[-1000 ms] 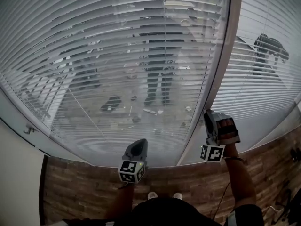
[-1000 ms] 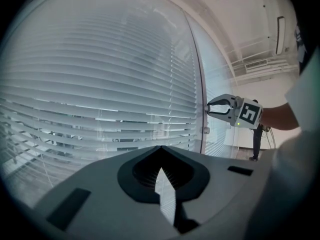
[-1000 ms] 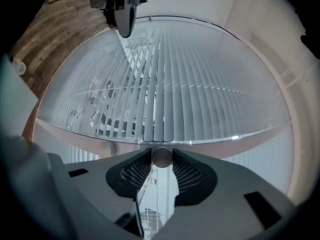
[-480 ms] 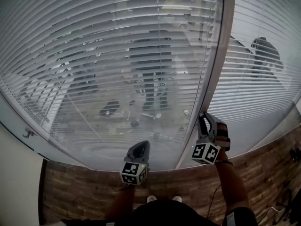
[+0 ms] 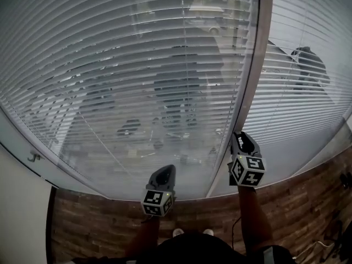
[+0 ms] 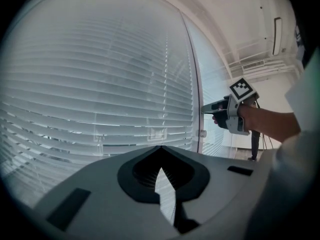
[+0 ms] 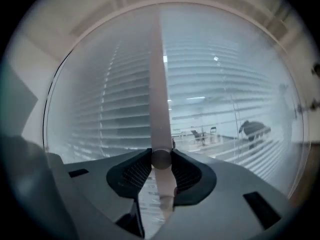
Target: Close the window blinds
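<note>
Between jaws of my right gripper (image 7: 161, 160): tilt wand (image 7: 159, 94), long axis vertical, running up. Jaws just closed in, clamping it. Left gripper (image 6: 162, 181) pinched closed, empty, farther off.

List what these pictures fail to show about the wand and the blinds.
- Lower end of the wand: right gripper view, hidden behind the right gripper, whose jaws have just been closing on it.
- Top fitting of the wand: right gripper view, blurred toward the picture's rim.
- The wand in the head view: cannot be told from the window frame.
- Exact tilt of the slats: head view, too fine to judge.
</note>
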The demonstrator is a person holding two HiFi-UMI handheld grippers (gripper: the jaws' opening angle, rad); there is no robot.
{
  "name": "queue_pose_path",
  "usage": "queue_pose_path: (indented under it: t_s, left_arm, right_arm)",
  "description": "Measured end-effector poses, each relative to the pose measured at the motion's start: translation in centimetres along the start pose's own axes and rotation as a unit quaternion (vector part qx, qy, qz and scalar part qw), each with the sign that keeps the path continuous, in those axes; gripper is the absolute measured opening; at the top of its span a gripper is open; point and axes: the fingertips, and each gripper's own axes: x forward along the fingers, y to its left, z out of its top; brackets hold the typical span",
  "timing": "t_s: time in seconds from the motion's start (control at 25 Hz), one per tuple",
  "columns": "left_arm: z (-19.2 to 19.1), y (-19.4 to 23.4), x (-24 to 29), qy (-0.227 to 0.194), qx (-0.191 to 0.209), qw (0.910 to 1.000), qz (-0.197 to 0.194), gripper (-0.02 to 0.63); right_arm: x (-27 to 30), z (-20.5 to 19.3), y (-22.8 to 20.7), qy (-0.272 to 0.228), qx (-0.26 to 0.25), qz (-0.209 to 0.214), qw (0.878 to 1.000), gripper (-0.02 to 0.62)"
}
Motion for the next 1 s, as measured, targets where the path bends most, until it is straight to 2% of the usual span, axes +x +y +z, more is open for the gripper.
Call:
queue_pose_path:
  t_s: [0.04,0.12,0.2,0.24,0.32,0.44,0.52,0.6,0.68,0.72,0.76,0.8,0.84,0.88,0.96,1.0]
  left_arm:
    - [0.0,0.0,0.0,-0.001,-0.001,1.0,0.0,0.0]
    - [0.0,-0.1,-0.1,-0.002,-0.001,1.0,0.0,0.0]
    - [0.1,0.0,-0.1,-0.003,-0.001,1.0,0.0,0.0]
    - [0.1,0.1,-0.1,-0.003,-0.001,1.0,0.001,0.0]
    - [0.0,0.2,-0.1,-0.003,-0.002,1.0,0.002,0.0]
    - [-0.1,0.1,-0.3,-0.001,-0.002,1.0,0.001,0.0]
    - [-0.1,0.0,-0.3,-0.001,-0.002,1.0,0.001,0.0]
    - [-0.2,0.0,-0.3,0.001,-0.002,1.0,0.001,0.0]
    - [-0.3,0.1,-0.4,0.002,-0.003,1.0,0.002,0.0]
    - [-0.3,0.1,-0.4,0.002,-0.003,1.0,0.003,0.0]
    - [-0.3,0.1,-0.5,0.002,-0.003,1.0,0.004,0.0]
    - [-0.3,0.2,-0.5,0.002,-0.004,1.0,0.005,0.0]
    - [-0.4,0.3,-0.6,0.002,-0.004,1.0,0.005,0.0]
    - [-0.4,0.4,-0.6,0.003,-0.005,1.0,0.006,0.0]
    - [-0.5,0.5,-0.5,0.003,-0.007,1.0,0.006,0.0]
    - [-0.6,0.4,-0.5,0.004,-0.007,1.0,0.006,0.0]
  right_arm:
    - [0.0,0.0,-0.2,-0.01,0.069,0.003,0.998,0.127]
    - [0.0,-0.2,-0.7,-0.028,0.188,0.005,0.982,0.127]
    - [0.1,-0.4,-1.0,-0.036,0.263,0.004,0.964,0.127]
    - [0.1,-0.5,-1.1,-0.037,0.28,0.004,0.959,0.127]
    - [0.2,-0.5,-1.0,-0.036,0.284,0.004,0.958,0.127]
    - [0.2,-0.2,-0.9,-0.038,0.253,0.007,0.967,0.127]
    - [0.2,-0.1,-0.7,-0.035,0.204,0.006,0.978,0.127]
    - [0.2,-0.2,-0.2,-0.029,0.127,0.003,0.991,0.127]
    - [-0.4,-0.2,0.4,-0.03,0.015,-0.009,0.999,0.144]
    - [-0.9,-0.1,0.8,-0.036,-0.054,-0.017,0.998,0.158]
    - [-1.4,0.1,1.3,-0.044,-0.126,-0.022,0.991,0.158]
    - [-1.9,0.2,1.8,-0.05,-0.2,-0.024,0.978,0.158]
    - [-2.3,0.3,2.4,-0.054,-0.273,-0.024,0.96,0.158]
    - [-2.4,0.3,2.9,-0.057,-0.345,-0.024,0.937,0.158]
    - [-2.3,-0.2,3.2,-0.058,-0.473,-0.022,0.879,0.158]
    - [-2.0,-0.6,3.2,-0.056,-0.522,-0.018,0.851,0.158]
